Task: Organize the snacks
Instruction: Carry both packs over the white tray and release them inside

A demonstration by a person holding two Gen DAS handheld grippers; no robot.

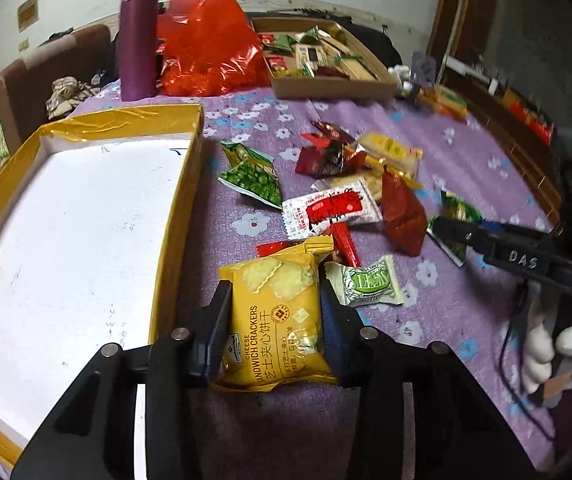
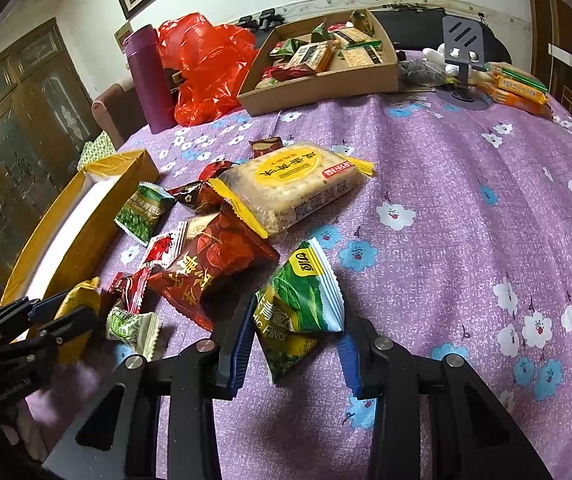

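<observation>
I work beside the yellow-rimmed box (image 1: 86, 216), which sits left of the snack pile on the purple flowered surface (image 2: 465, 200). My left hand-held gripper (image 1: 276, 300) clamps the cheese sandwich crackers pack (image 1: 276, 312), just right of that box; I should lift it clear of the rim before swinging over. My right hand-held gripper (image 2: 297, 320) pinches the green pea packet (image 2: 301, 304), farther right of the box. Only the right wrist view shows the salted-egg biscuit pack's (image 2: 293, 184) full label.
</observation>
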